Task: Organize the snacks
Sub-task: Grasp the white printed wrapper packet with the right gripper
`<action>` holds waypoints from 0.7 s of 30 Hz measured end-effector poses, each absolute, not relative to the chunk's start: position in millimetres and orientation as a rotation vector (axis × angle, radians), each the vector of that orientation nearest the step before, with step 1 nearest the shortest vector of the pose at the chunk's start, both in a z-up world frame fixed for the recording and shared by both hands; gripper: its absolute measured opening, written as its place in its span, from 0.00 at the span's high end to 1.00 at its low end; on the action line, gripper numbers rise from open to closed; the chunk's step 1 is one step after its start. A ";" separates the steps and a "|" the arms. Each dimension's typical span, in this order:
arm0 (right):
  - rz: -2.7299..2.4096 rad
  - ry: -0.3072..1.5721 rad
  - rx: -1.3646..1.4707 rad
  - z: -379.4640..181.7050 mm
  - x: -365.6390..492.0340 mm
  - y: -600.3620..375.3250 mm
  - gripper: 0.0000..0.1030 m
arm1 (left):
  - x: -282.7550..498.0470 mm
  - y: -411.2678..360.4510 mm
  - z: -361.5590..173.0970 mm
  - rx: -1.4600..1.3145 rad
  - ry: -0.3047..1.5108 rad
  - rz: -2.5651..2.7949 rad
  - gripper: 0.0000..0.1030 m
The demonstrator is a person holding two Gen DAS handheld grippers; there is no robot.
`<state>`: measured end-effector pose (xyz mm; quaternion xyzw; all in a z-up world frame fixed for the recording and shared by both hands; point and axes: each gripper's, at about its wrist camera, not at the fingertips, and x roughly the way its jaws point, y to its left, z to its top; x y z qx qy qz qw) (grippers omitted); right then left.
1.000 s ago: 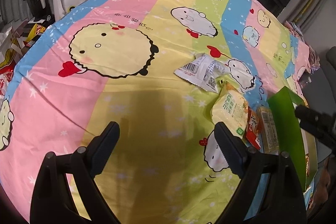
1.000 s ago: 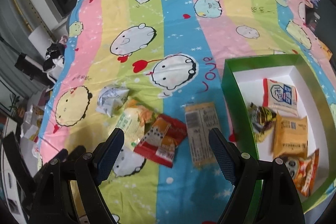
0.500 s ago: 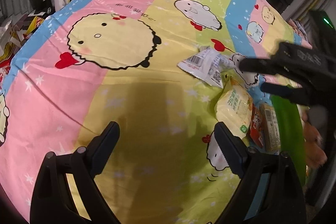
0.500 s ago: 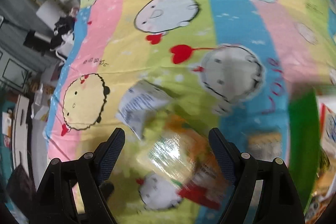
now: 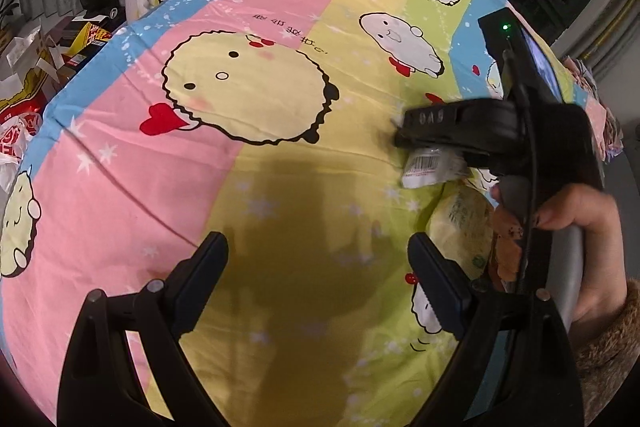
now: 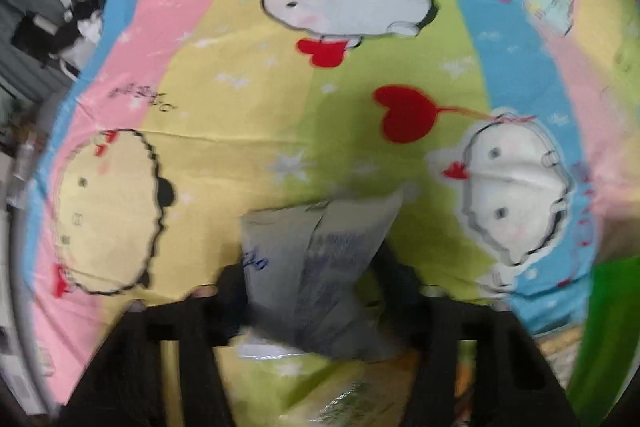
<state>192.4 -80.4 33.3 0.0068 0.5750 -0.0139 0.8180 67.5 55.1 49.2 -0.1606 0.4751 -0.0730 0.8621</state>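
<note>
Striped cotton bedsheet (image 5: 280, 155), printed with cartoon faces and red hearts in pink, yellow, green and blue bands, covers the whole work surface. Left gripper (image 5: 320, 279) hangs over a bare yellow band of the sheet with its two fingers standing wide apart and nothing between them; its shadow falls on the cloth directly ahead. Right gripper (image 6: 312, 287) points steeply down at the sheet, and its jaws have just been closing, with a white snack packet (image 6: 316, 259) between them. In the right wrist view the packet stands crumpled between the two dark fingers, which press against its sides; the picture is blurred, so the printing on it cannot be read. In the left wrist view the same packet shows a barcode below the right gripper's black fingers, at the border of the yellow and green bands. A hand (image 5: 576, 239) with a brown fleecy sleeve (image 5: 608, 359) grips the grey handle of the right tool. Just beside the white packet, nearer the camera, lies a pale yellow snack bag (image 5: 464, 227), flat on the green band, with an orange-red packet (image 5: 506, 251) touching its right edge. A green box (image 6: 604, 323) shows at the right edge of the right wrist view; its contents cannot be made out. Clothing and boxes lie beyond the far left edge of the sheet.
</note>
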 end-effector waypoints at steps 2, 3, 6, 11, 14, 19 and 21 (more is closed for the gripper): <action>0.003 1.219 0.025 36.9 186.4 -80.2 0.58 | 67.0 54.8 49.5 -0.336 0.996 -0.155 0.11; 0.032 1.226 0.057 38.7 182.5 -82.3 0.59 | 67.1 54.6 49.7 -0.337 0.996 -0.154 0.11; 0.050 1.181 0.075 58.7 163.2 -87.0 0.59 | 66.9 56.2 50.7 -0.343 0.991 -0.147 0.11; 0.139 1.079 0.165 107.2 105.9 -109.9 0.59 | 66.7 53.9 50.9 -0.336 0.991 -0.145 0.11; 0.132 1.081 0.193 109.9 57.3 -129.6 0.59 | 65.4 46.9 50.6 -0.311 0.995 -0.152 0.11; 0.067 1.184 0.191 75.3 17.3 -145.1 0.59 | 56.7 28.7 52.1 -0.269 0.997 -0.210 0.11; 0.061 1.235 0.211 63.4 6.2 -151.7 0.59 | 50.9 18.4 52.3 -0.253 1.006 -0.231 0.12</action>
